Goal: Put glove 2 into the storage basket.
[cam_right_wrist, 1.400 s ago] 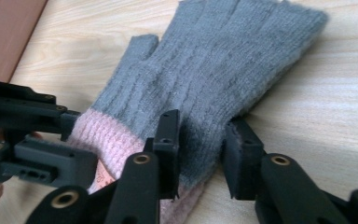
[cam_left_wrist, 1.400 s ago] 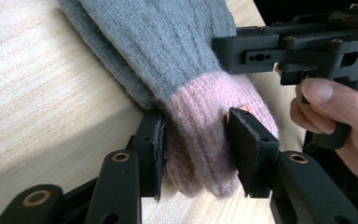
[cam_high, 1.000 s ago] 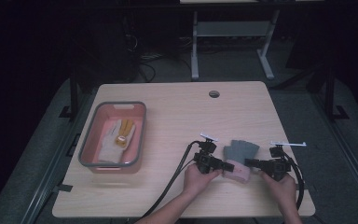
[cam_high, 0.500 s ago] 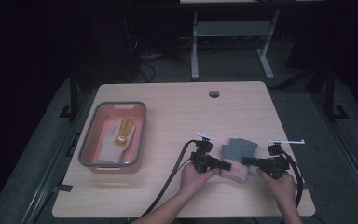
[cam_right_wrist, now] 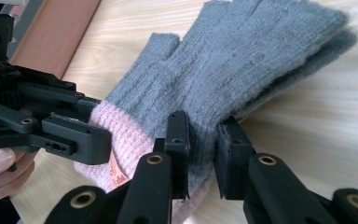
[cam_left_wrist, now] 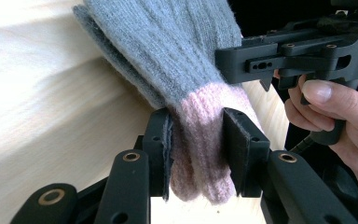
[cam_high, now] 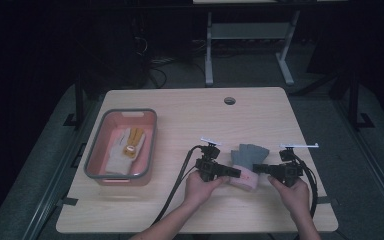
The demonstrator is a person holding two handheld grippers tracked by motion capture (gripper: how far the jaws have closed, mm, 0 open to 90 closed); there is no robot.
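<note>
Gloves (cam_high: 248, 161) lifted, fingertips pointing away.

Both forearms reach in side by side; the left gripper (cam_high: 234, 173) and right gripper (cam_high: 258, 168) point toward each other, jaws clamped nearly closed.

I read this as a lab recording bay. Bare wooden table (cam_high: 180, 110), dark surroundings, metal stand (cam_high: 245, 35), loose floor cables (cam_high: 155, 65).

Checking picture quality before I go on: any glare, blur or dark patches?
High view: table evenly lit, surroundings black. Left gripper view: tabletop washed out at left, glove sharp. Right gripper view: glove sharp, near jaws slightly soft, mild sheen on the wood.
</note>
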